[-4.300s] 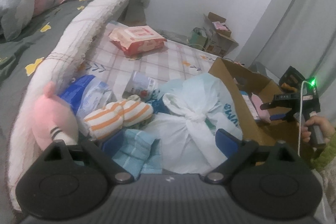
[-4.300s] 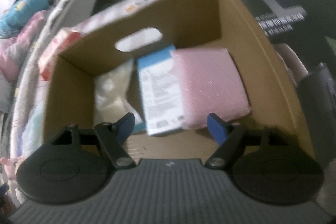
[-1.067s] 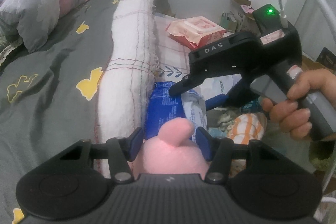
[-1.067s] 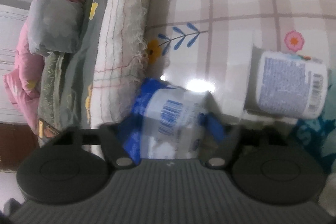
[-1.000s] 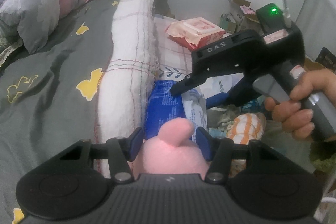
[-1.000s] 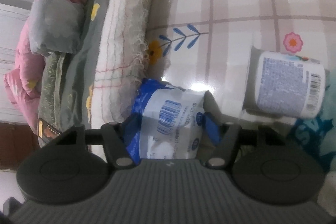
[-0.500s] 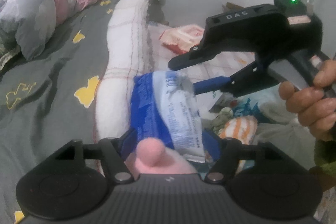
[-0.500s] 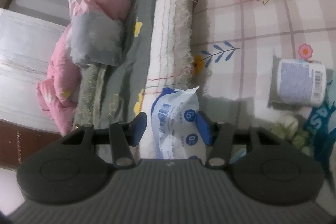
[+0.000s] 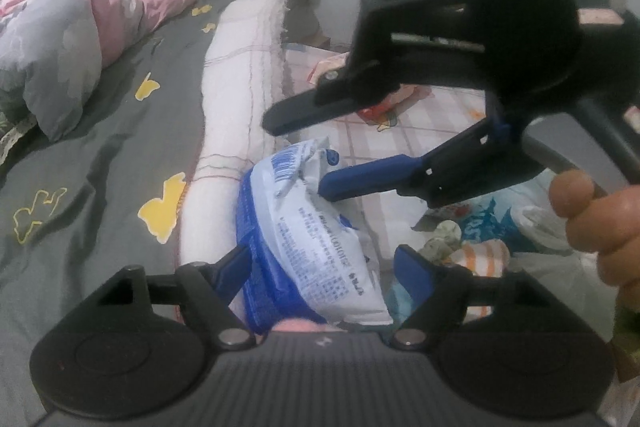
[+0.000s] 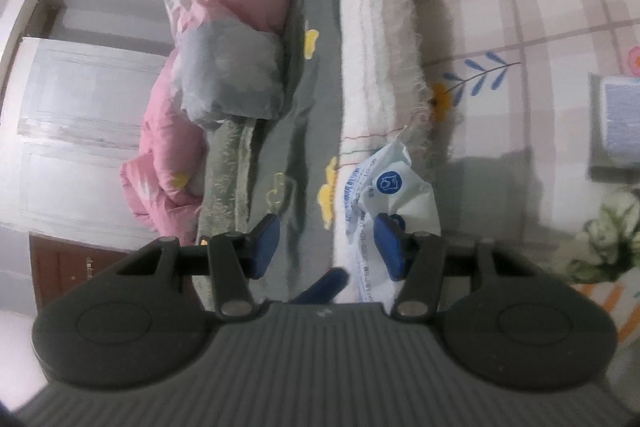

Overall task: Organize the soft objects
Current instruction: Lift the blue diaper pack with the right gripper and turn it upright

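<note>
Pack (image 9: 316,239) leans against mattress (image 9: 236,67) edge, between the jaws of the left gripper (image 9: 324,267), which have just been opening and are not clamping. Right gripper (image 10: 326,245) has just been narrowing and looks released; one finger touches the pack. Judgement: centre the left pads on the pack body and squeeze gently before lifting.

Blue-white pack (image 9: 316,239) now between left claw (image 9: 324,267).

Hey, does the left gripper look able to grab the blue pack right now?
Probably yes. The left gripper, whose jaws have just been opening, has the pack between its fingers, and nothing sits between the pads and the pack, so closing should catch it.
</note>
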